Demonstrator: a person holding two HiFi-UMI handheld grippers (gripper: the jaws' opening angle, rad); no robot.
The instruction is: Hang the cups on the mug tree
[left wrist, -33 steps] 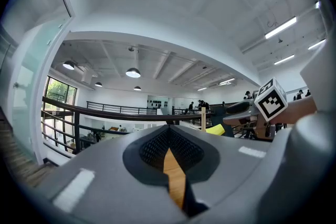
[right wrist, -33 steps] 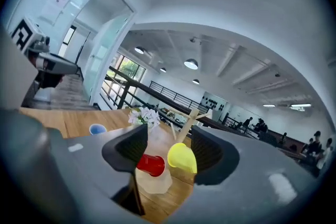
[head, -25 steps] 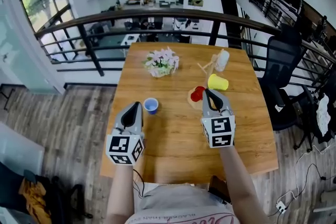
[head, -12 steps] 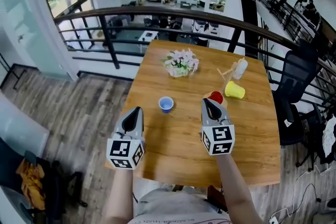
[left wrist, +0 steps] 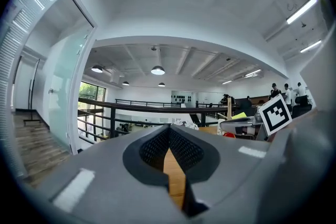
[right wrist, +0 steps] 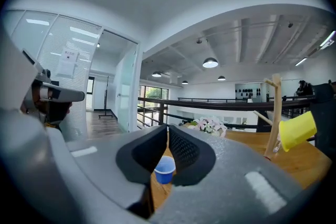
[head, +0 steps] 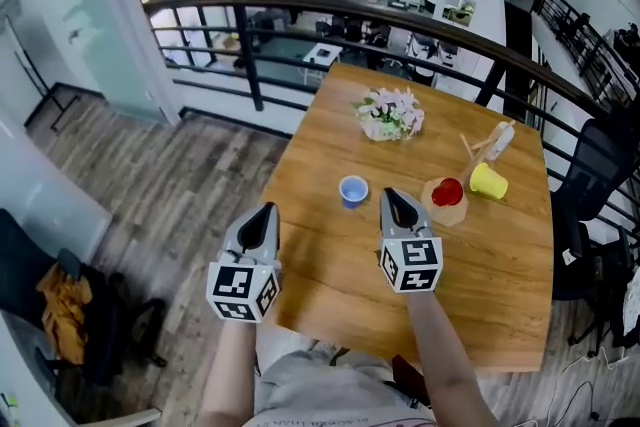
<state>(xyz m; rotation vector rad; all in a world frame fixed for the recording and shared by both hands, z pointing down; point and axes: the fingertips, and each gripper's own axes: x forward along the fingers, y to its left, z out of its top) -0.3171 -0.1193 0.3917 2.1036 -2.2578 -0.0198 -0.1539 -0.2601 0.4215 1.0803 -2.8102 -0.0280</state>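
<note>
A wooden mug tree (head: 470, 147) (right wrist: 273, 113) stands at the table's right side. A yellow cup (head: 488, 180) (right wrist: 297, 129) hangs tilted on one of its pegs. A red cup (head: 447, 192) sits at its round base, and a white cup (head: 502, 137) is on its far side. A blue cup (head: 353, 189) (right wrist: 164, 169) stands upright on the table (head: 500, 285). My right gripper (head: 391, 196) (right wrist: 168, 128) is shut and empty, a little right of and nearer than the blue cup. My left gripper (head: 263, 211) (left wrist: 169, 131) is shut and empty at the table's left edge.
A bunch of pale flowers (head: 390, 113) (right wrist: 210, 125) sits at the far middle of the table. A dark railing (head: 400, 15) runs behind the table, with a drop to a lower floor beyond it. Wooden floor lies to the left.
Both grippers have moved left across the table. The right one has drawn away from the red cup at the tree's base and now points at the blue cup. The view has swung left.
</note>
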